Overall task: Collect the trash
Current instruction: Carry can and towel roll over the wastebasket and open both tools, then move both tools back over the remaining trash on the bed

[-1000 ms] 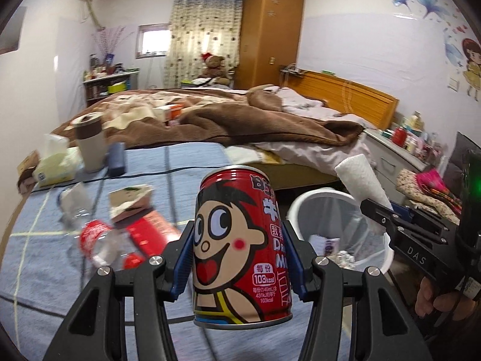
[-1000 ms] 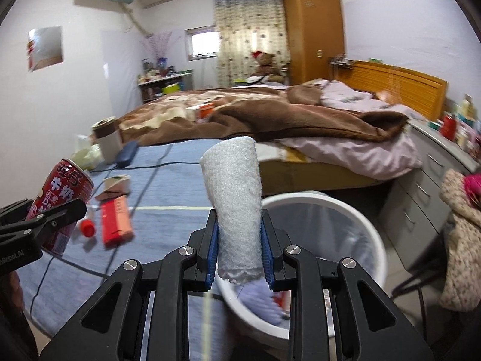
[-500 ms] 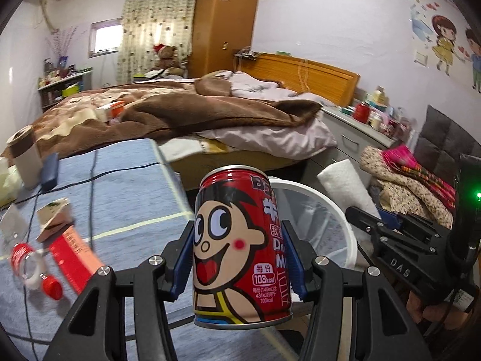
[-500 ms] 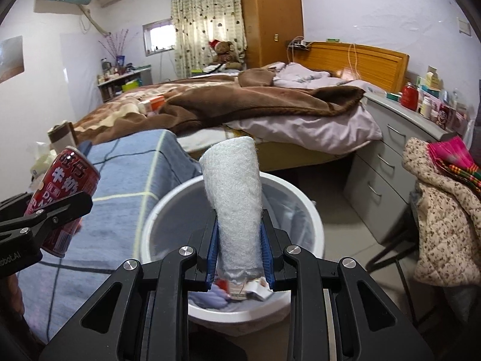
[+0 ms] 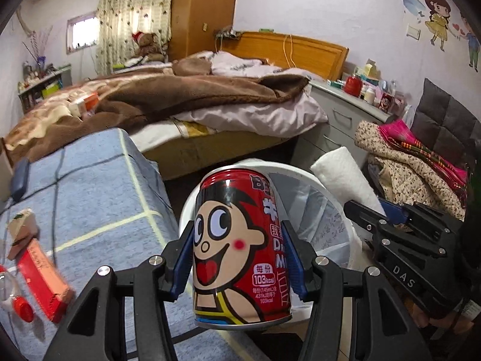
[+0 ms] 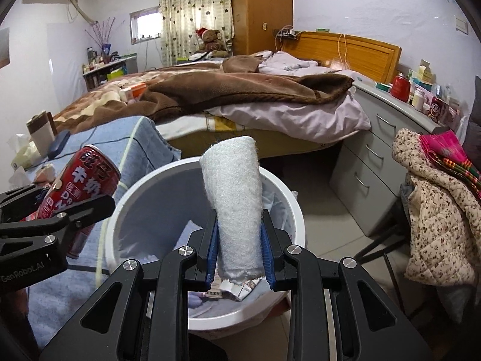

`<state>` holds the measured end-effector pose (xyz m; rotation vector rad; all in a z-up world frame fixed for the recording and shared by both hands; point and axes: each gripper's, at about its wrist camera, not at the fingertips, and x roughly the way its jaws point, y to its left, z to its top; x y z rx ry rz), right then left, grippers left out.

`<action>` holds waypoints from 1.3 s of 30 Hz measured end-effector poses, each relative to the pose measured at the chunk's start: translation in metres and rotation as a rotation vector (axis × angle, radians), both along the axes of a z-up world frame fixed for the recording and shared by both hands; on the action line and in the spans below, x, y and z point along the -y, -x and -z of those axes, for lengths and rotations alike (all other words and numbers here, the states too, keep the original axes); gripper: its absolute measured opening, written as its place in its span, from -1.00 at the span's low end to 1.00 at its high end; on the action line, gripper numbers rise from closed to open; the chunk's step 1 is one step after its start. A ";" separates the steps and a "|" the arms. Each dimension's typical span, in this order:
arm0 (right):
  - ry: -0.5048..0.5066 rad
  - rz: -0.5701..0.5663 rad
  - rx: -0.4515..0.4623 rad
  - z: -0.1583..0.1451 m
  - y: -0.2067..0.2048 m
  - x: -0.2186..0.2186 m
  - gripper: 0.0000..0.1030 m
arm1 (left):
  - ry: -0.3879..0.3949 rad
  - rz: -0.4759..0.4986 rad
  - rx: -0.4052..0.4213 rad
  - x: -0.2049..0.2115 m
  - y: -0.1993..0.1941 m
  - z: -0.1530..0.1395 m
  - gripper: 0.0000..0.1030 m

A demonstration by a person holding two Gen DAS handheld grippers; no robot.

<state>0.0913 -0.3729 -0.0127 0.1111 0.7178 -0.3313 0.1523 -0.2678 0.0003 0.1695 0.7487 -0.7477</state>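
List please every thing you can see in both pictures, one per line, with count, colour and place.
milk drink can: one, red with cartoon face, clamped in left jaws
paper towel roll: one, white, clamped in right jaws over the bin
trash bin: one, white, on floor beside blue surface, trash inside
red box: one, on blue cloth-covered surface
plastic bottle: one, clear, red cap, beside the box
bed: one, wooden headboard, brown blanket
teddy bear: one, brown, by curtain
drawer unit: one, grey, beside bed
left gripper: one, black, blue pads
right gripper: one, black, blue pads
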 end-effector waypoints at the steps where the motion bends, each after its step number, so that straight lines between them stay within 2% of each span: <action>1: -0.004 -0.002 -0.005 0.002 -0.001 0.000 -0.49 | -0.001 -0.002 -0.011 0.001 -0.002 0.002 0.09; 5: 0.013 -0.001 -0.029 0.004 -0.004 -0.001 -0.47 | -0.008 0.014 -0.018 0.004 -0.004 0.006 0.09; 8: 0.023 0.009 -0.034 0.005 -0.005 0.000 -0.37 | 0.007 0.008 -0.018 0.003 -0.005 0.004 0.12; 9: 0.028 0.013 -0.032 0.004 -0.004 0.000 -0.32 | 0.008 0.008 -0.008 0.002 -0.004 0.003 0.20; 11: 0.033 0.018 -0.027 0.003 -0.003 0.000 -0.17 | 0.013 0.009 -0.005 0.002 -0.005 0.001 0.22; 13: 0.029 0.015 -0.022 0.001 -0.004 0.000 0.06 | 0.022 -0.001 -0.001 -0.002 -0.005 -0.001 0.22; 26: 0.046 -0.015 0.041 -0.018 -0.004 -0.016 0.07 | 0.047 -0.058 0.008 -0.034 -0.008 -0.011 0.22; 39: 0.058 -0.091 0.093 -0.027 -0.010 -0.049 0.07 | 0.070 -0.157 0.041 -0.090 -0.009 -0.024 0.24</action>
